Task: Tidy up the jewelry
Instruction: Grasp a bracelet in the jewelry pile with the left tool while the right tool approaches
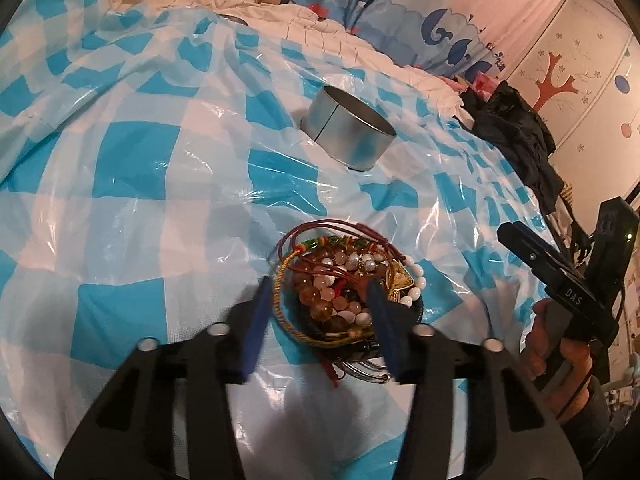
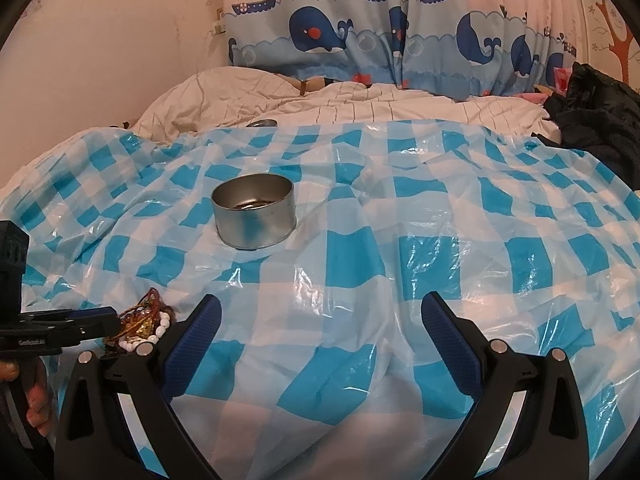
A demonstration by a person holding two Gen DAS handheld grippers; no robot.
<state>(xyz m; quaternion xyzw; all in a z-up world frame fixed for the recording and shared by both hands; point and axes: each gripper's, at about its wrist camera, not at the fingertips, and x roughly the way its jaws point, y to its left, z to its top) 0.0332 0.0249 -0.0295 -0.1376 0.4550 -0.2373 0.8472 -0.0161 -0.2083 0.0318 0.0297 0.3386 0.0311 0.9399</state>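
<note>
Your left gripper (image 1: 320,292) reaches down over a tangled heap of jewelry (image 1: 348,296) on the bed, its two blue pads set on either side of the pile, partly closed around the beads; from the wrist views you cannot tell whether the pads actually press on anything. The heap mixes amber and pale pink beads, a string of white pearls, dark red cords, a braided yellow-green cord and a gold-coloured piece. It lies on a blue-and-white checked plastic sheet (image 1: 132,152) spread across the bed.

Beyond the pile, well apart from it, a round metal tin (image 1: 350,132) stands upright and open; the right wrist view shows something shiny in its bottom, too small to identify.

Your right gripper (image 2: 320,320) hovers over bare sheet with its jaws wide open and nothing between them. In the left wrist view it sits off to the right of the heap, your hand (image 1: 556,352) wrapped around its handle.

A whale-and-sailboat curtain (image 2: 400,40) hangs behind the bed, and dark clothing (image 2: 600,112) is bunched at the far right edge.
</note>
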